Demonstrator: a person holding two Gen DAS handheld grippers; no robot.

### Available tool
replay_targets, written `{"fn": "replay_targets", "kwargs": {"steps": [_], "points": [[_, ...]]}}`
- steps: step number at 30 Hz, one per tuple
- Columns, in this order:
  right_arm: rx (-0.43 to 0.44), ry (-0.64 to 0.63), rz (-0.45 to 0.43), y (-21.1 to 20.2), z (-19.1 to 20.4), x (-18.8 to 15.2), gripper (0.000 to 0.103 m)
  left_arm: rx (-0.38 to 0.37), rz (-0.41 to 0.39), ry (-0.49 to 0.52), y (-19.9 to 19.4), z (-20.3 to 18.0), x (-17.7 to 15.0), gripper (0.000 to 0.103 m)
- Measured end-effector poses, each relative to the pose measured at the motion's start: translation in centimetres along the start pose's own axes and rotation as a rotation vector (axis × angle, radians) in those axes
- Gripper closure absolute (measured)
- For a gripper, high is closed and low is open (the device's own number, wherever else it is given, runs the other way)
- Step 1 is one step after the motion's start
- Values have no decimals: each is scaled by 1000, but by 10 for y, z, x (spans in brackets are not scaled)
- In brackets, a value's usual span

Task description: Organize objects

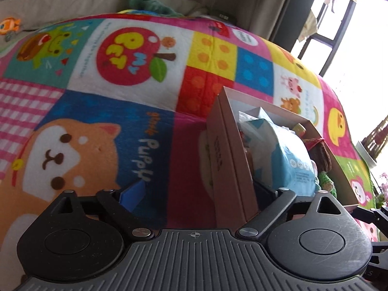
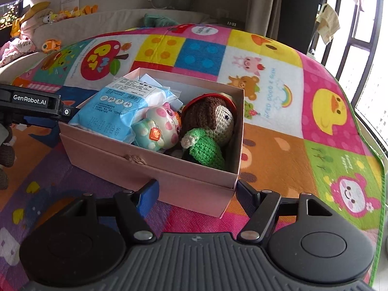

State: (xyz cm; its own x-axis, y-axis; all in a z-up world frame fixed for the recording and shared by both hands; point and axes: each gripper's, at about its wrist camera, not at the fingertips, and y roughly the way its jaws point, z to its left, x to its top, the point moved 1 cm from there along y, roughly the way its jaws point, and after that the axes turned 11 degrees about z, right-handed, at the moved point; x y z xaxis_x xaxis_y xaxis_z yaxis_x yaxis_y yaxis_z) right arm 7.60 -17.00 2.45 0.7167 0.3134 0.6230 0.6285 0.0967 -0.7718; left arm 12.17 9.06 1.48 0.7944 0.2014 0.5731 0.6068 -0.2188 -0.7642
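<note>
Colourful cartoon play mat (image 2: 278, 92) covers the floor. Beige sofa (image 2: 101, 21) behind w/ soft toys (image 2: 72, 12) on top. Dark-framed window (image 2: 363, 36) at right, v. bright daylight. Digital clock (image 2: 231, 23) at back.

Matt pink cardboard for the box (image 2: 169, 169), scuffed rough at one spot on its front wall; glossy crinkled plastic on the blue pack (image 2: 114, 111); smooth shiny glaze or plastic on the piggy bank (image 2: 165, 123); coarse crocheted yarn for the doll (image 2: 208, 135); soft fleecy printed cloth on the blanket (image 1: 116, 92); matt black plastic, ribbed and lightly scratched, with small bright metal pins, on the left gripper (image 1: 196, 194) and right gripper (image 2: 196, 194)
</note>
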Motion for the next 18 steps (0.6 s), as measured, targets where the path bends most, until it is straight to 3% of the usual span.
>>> {"fn": "replay_targets", "kwargs": {"steps": [6, 18], "points": [[-19, -24, -10, 3, 5, 1, 33, 3, -5, 1, 3, 4, 2, 2], [-31, 51, 12, 2, -5, -11, 33, 59, -9, 35, -2, -5, 3, 3]]}}
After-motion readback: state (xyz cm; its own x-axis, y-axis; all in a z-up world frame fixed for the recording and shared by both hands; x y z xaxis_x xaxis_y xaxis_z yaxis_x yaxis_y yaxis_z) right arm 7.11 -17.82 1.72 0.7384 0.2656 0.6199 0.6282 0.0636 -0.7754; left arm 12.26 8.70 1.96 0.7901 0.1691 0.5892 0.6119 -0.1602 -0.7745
